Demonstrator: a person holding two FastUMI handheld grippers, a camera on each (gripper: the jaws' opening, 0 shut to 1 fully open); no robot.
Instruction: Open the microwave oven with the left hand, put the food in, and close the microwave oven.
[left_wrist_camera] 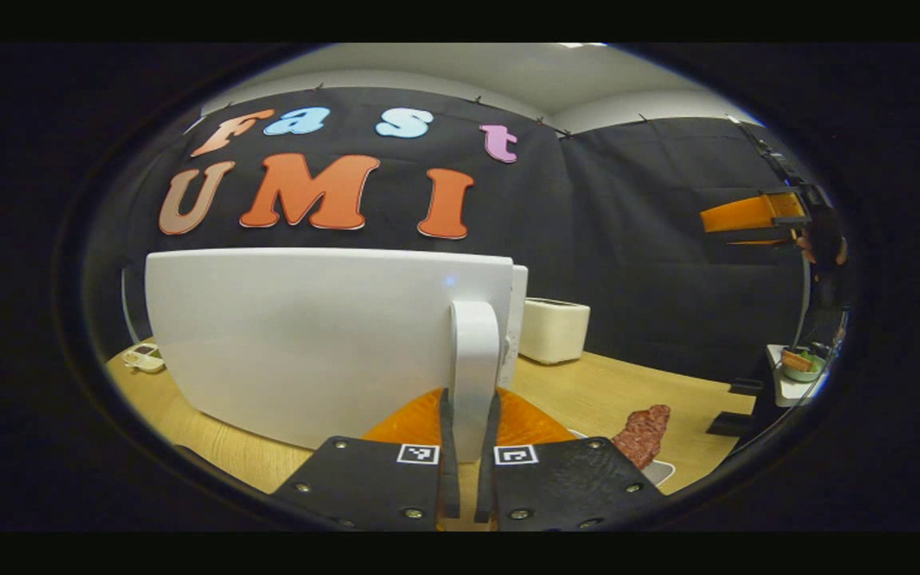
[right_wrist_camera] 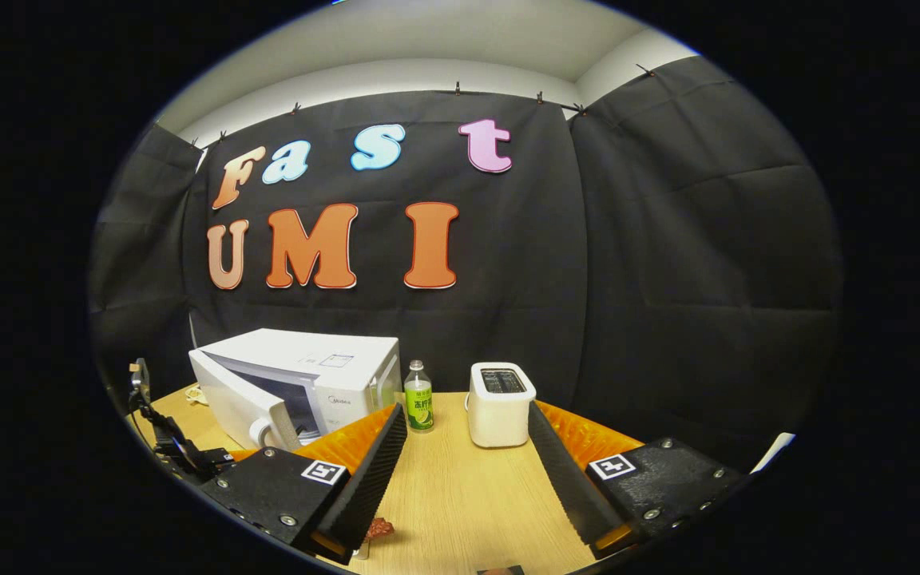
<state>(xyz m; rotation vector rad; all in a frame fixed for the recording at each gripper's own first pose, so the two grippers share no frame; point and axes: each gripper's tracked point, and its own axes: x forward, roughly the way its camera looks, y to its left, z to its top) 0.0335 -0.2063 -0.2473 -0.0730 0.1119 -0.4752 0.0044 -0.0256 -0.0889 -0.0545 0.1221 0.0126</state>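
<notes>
White microwave handle (left_wrist_camera: 475, 375) pinched in left tool (left_wrist_camera: 469, 471) | right tool (right_wrist_camera: 468, 487) spread, well apart

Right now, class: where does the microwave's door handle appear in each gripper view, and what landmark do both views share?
Left gripper view: door handle stands centre, low, clamped between the left gripper's fingers.
Right gripper view: door handle sits lower left, on the opened door.
Shared landmark: white toaster.

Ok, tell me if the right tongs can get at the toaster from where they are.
Probably yes. The right tongs are open wide, and the toaster stands straight ahead between the fingers on bare table. The green bottle stands to its left, apart from it, off that line.
</notes>
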